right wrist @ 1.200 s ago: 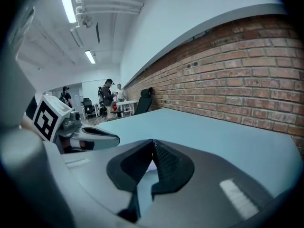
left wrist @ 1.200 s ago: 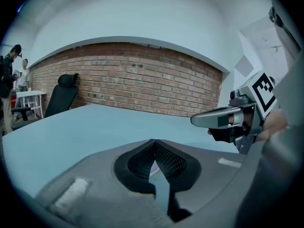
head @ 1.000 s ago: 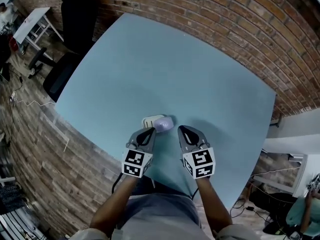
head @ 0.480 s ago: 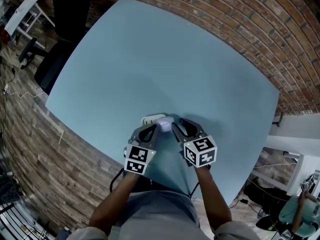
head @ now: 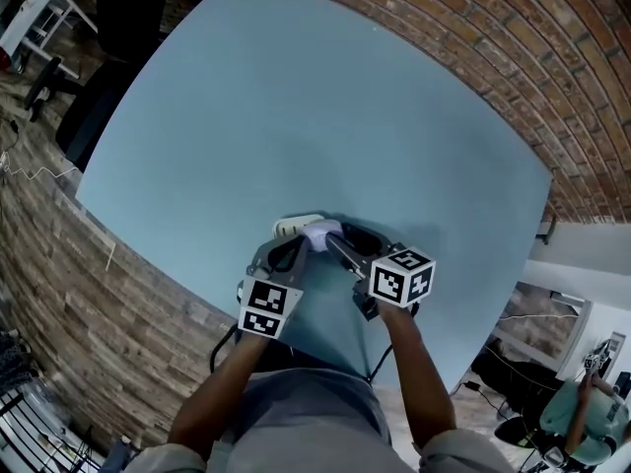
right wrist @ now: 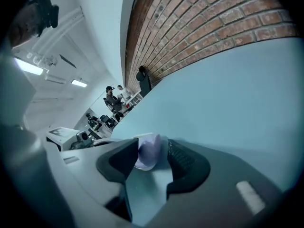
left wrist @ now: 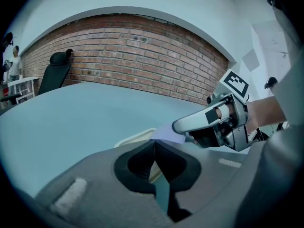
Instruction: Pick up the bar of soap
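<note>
A lavender bar of soap (head: 321, 232) lies on a white soap dish (head: 294, 227) near the front edge of the blue table (head: 296, 116). My right gripper (head: 342, 237) comes in from the right. Its jaws are opening and the soap (right wrist: 148, 152) sits between them, close to one pad and with a gap at the other. The left gripper (head: 293, 252) rests just in front of the dish with its pads together (left wrist: 154, 148). In the left gripper view the soap (left wrist: 168, 133) and dish (left wrist: 135, 137) lie beyond the closed tips, with a finger (left wrist: 197, 121) of the right gripper beside them.
A brick wall (left wrist: 142, 46) runs behind the table. A black chair (head: 118, 28) stands off the far left corner and white furniture (head: 30, 8) sits beyond it. People are far off in the room (right wrist: 113, 99). The table's front edge (head: 197, 299) is close to my arms.
The right gripper has moved left up to the soap and its jaws have spread around it. The left gripper has stayed by the dish, shut.
</note>
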Demonstrator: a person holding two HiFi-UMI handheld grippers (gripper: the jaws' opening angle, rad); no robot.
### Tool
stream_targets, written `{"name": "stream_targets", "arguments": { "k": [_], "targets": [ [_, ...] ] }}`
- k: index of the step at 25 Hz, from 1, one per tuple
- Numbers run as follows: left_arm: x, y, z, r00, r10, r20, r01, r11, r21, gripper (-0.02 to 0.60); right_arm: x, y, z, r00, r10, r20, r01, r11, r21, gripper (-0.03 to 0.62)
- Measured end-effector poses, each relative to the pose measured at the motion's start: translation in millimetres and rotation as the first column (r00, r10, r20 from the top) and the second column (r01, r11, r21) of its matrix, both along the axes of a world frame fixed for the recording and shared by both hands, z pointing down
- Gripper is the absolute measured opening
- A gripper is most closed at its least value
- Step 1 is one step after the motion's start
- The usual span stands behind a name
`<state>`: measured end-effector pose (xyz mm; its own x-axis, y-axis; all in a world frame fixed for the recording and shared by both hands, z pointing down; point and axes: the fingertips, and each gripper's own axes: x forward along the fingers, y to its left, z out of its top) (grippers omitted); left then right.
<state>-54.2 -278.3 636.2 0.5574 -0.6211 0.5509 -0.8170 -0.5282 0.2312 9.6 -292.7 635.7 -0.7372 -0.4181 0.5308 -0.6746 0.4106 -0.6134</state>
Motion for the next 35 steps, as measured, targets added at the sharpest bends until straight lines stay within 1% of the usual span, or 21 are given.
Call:
{"name": "stream_targets", "arguments": {
  "k": [5,10,15,18,21,22,23,26,28,30,33,35],
  "targets": [
    [-1.0,0.6,0.0,1.0,0.007,0.009,-0.007,1.0,0.012,0.005,-9.5,-0.2,-1.2,0.999,-0.02,0.027,0.021,1.0,-0.008,0.189],
    [0.8,0.3,-0.2,1.0,-0.004,0.023,0.004,1.0,0.019,0.005,-11.2,0.7,-1.2,0.999,-0.044,0.033,0.044,0.999,-0.014,0.195],
    [-1.0,-0.5,0.5,1.0,-0.029,0.001,0.029,0.999,0.014,0.005,-12.4,-0.6,-0.5,0.997,-0.058,0.054,0.06,0.997,-0.045,0.193],
    [-0.4,-0.5,0.8,1.0,-0.023,-0.012,0.023,1.0,0.01,0.005,-15.3,0.7,2.1,0.996,-0.076,0.042,0.079,0.994,-0.069,0.205],
    [-0.6,-1.0,1.4,0.999,-0.026,-0.021,0.026,1.0,0.004,0.005,-20.3,1.9,6.1,0.994,-0.109,0.024,0.111,0.989,-0.098,0.234],
    [-0.5,-0.8,1.9,0.999,-0.029,-0.021,0.029,1.0,0.002,0.005,-19.8,1.9,6.0,0.993,-0.115,0.023,0.116,0.988,-0.099,0.219],
    [-0.3,-0.2,2.4,0.999,-0.032,-0.021,0.032,0.999,-0.001,0.005,-18.8,2.2,3.9,0.993,-0.117,0.025,0.119,0.988,-0.094,0.188],
    [-2.7,1.3,4.9,0.999,-0.034,-0.01,0.034,0.999,-0.011,0.004,-22.0,4.9,-11.9,0.99,-0.13,0.047,0.132,0.99,-0.052,0.149],
    [-5.7,0.5,6.0,0.999,-0.033,0.005,0.033,0.999,-0.012,0.003,-29.7,7.1,-18.8,0.987,-0.147,0.071,0.15,0.988,-0.04,0.139],
    [-5.9,0.4,6.2,0.999,-0.031,0.01,0.031,0.999,-0.012,0.003,-34.7,9.7,-15.9,0.984,-0.157,0.087,0.163,0.985,-0.06,0.14],
    [-3.1,0.7,6.1,1.0,-0.022,0.006,0.022,1.0,-0.011,0.003,-38.2,14.4,-5.1,0.982,-0.179,0.053,0.184,0.979,-0.087,0.143],
    [-2.1,0.2,5.9,1.0,-0.017,0.007,0.017,1.0,-0.011,0.003,-40.2,14.1,-3.1,0.983,-0.178,0.04,0.181,0.979,-0.09,0.129]
  ]
}}
